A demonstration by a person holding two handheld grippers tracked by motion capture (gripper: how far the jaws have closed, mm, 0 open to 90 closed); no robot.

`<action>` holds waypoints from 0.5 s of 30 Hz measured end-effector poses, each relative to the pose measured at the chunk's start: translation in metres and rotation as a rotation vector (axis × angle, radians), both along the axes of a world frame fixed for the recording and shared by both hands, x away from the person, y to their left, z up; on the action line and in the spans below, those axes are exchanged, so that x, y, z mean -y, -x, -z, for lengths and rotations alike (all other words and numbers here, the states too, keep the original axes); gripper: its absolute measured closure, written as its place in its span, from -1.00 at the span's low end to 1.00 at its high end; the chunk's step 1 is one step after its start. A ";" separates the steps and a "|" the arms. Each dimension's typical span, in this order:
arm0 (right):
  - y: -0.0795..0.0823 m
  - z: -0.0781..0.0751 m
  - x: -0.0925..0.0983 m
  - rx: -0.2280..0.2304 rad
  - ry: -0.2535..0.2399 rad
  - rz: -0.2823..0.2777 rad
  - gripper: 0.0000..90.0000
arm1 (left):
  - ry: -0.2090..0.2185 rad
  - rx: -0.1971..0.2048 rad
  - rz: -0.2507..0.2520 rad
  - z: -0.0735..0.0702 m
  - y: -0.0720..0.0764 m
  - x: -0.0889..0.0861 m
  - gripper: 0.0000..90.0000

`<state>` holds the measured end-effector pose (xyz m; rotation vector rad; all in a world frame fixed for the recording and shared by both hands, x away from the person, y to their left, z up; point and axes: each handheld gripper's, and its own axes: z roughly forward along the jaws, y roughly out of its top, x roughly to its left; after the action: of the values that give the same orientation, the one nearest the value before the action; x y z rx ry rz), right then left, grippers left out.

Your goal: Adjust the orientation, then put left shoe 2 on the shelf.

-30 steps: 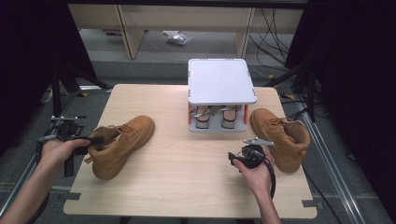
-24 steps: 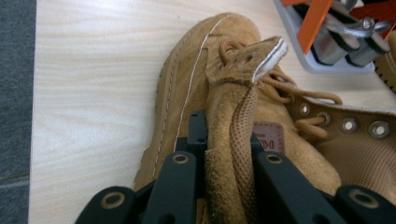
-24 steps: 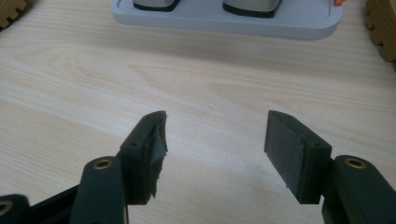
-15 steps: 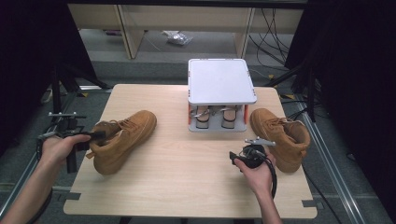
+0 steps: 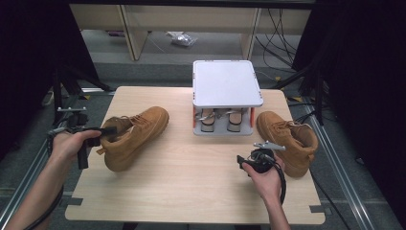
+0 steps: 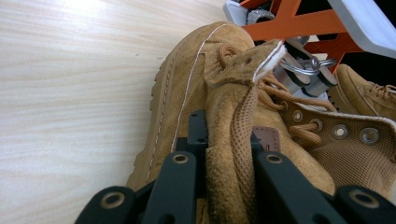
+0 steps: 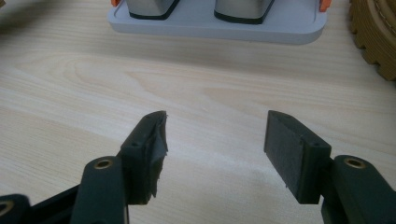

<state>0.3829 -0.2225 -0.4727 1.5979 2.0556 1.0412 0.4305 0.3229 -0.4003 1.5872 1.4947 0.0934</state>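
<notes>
Tan suede, left of the grey shoe rack (image 5: 227, 84): my left gripper (image 5: 103, 135) is clamped on the collar of the left boot (image 5: 136, 136), jaws narrowed onto the padded rim (the left gripper view has the mesh lining (image 6: 233, 154) squeezed between the two black jaws). I hold it at the ankle opening because that edge is thin enough to pinch and lets me steer the whole boot; its toe points toward the rack, the sole on the wooden table (image 5: 191, 187) or nearly so — I cannot tell whether the heel is lifted.

Centre: the rack stands at the table's far edge, and a pair of sandals (image 5: 218, 120) sits on its lower shelf under the flat white top.

Right of the rack: the second boot (image 5: 289, 139) stands upright, untouched. My right gripper (image 5: 256, 160) waits just beside it, on the rack's near side, jaws wide with nothing between them (bare table ahead in the right gripper view, rack base (image 7: 215, 23) beyond). I judge it is kept free, ready to take that boot or steady the first.
</notes>
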 end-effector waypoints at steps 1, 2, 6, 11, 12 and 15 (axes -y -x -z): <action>0.000 0.000 0.000 -0.004 0.004 0.005 -0.11 | 0.003 0.002 0.001 -0.001 -0.001 0.000 0.82; 0.001 -0.001 0.000 -0.009 0.002 0.012 -0.11 | 0.006 0.005 -0.001 -0.001 -0.001 0.001 0.82; -0.001 0.000 0.001 0.001 -0.005 0.005 -0.11 | 0.009 0.015 -0.007 -0.004 -0.005 0.003 0.82; -0.001 -0.002 0.000 0.000 -0.002 0.003 -0.11 | 0.023 0.030 -0.020 -0.007 -0.008 0.005 0.82; -0.001 -0.003 0.000 0.002 0.014 0.009 -0.11 | 0.026 0.036 -0.024 -0.007 -0.009 0.006 0.82; -0.001 -0.004 0.000 0.007 -0.008 -0.003 -0.11 | 0.043 0.034 -0.041 -0.007 -0.011 0.008 0.82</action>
<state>0.3844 -0.2223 -0.4692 1.5930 2.0523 1.0562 0.4419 0.3151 -0.3929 1.5140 1.4942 0.1105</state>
